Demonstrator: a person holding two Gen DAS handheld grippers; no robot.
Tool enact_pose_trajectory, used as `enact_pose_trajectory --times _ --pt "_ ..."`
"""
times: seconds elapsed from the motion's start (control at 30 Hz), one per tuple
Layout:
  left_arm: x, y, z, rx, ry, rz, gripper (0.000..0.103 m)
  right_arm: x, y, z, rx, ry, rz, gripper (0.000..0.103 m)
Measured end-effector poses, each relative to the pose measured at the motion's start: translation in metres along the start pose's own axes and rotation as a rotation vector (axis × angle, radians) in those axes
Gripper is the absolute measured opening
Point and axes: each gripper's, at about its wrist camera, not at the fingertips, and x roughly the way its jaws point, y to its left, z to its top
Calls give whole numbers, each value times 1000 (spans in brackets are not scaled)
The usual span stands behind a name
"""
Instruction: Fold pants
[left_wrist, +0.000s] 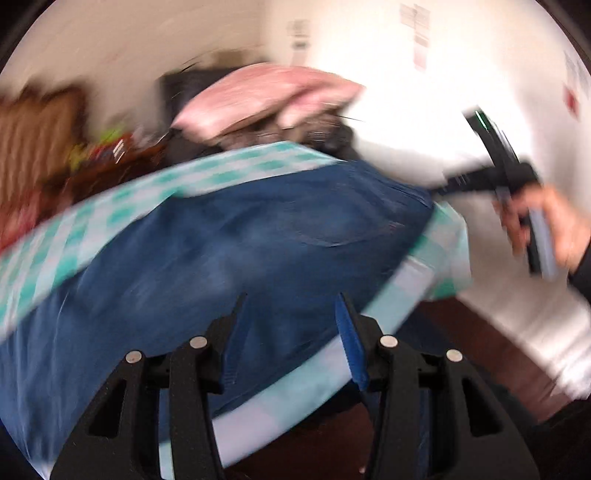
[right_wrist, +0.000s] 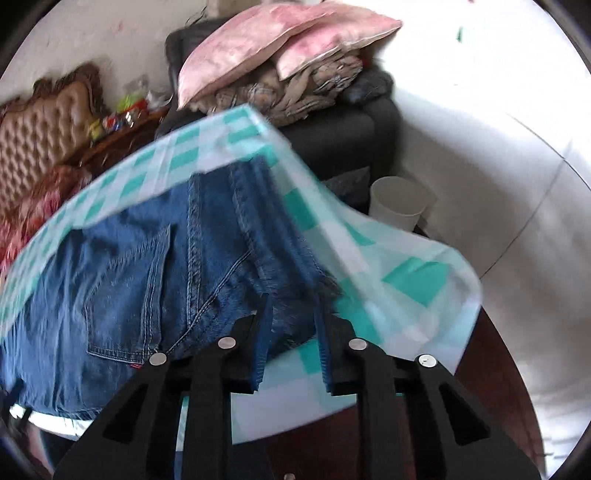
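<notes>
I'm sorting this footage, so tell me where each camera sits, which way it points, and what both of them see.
Left wrist: rides the left tool, looking forward over the blue jeans on the checkered tablecloth; its open fingers show, plus the right hand holding the right tool.
Right wrist: rides the right tool, looking at the jeans' hem end; only its own open fingers show.
Shared: jeans, tablecloth, pink pillows.
</notes>
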Motion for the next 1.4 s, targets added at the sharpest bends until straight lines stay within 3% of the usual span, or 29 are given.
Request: enact_pose_trajectory --times 0.03,0.07,0.17,0.3,0.37,0.4,0.43,0.53,0.7,0.93,1.0,1.07,1.13,1.2,1.27,1.33,1.4 --pt "11 -16 2 58 7 7 47 0 -5 0 5 0 -2 49" --pt "18 -26 1 96 13 14 47 1 -9 0 7 -1 3 52" --pt "38 -52 -6 216 41 74 44 6 -16 0 21 0 18 52" --pt "53 -50 -9 249 83 126 28 15 -16 4 -1 7 46 52" --pt "56 -47 -8 256 92 119 22 21 -12 6 -18 18 65 39" --pt "57 -49 -8 275 94 119 10 21 -10 5 -27 22 62 21" --pt "56 -51 -8 289 93 126 5 20 -9 6 -33 13 33 15" --pt "43 -52 1 306 51 155 2 9 -9 11 -26 -11 54 11" --pt "33 -58 2 354 45 168 1 -8 -8 14 -26 -35 53 10" --pt "49 -63 -18 355 96 145 2 21 -8 2 -48 25 -19 10" --pt "45 -60 -18 318 97 110 7 18 -6 1 -56 14 -46 10" --pt "32 -46 -15 211 95 32 9 9 -8 3 -36 -5 -79 11" --pt "11 -22 -14 77 56 30 9 -1 -8 3 -16 -34 -109 14" --pt "-6 11 -16 -76 21 77 9 -15 2 4 -37 -84 -108 29" --pt "-15 39 -22 -183 10 131 9 -22 18 5 -69 -106 -51 31" --pt "-8 59 -33 -244 70 148 9 -25 42 7 -116 -126 3 52" --pt "-4 66 -45 -249 122 176 9 -23 66 7 -161 -127 32 55"
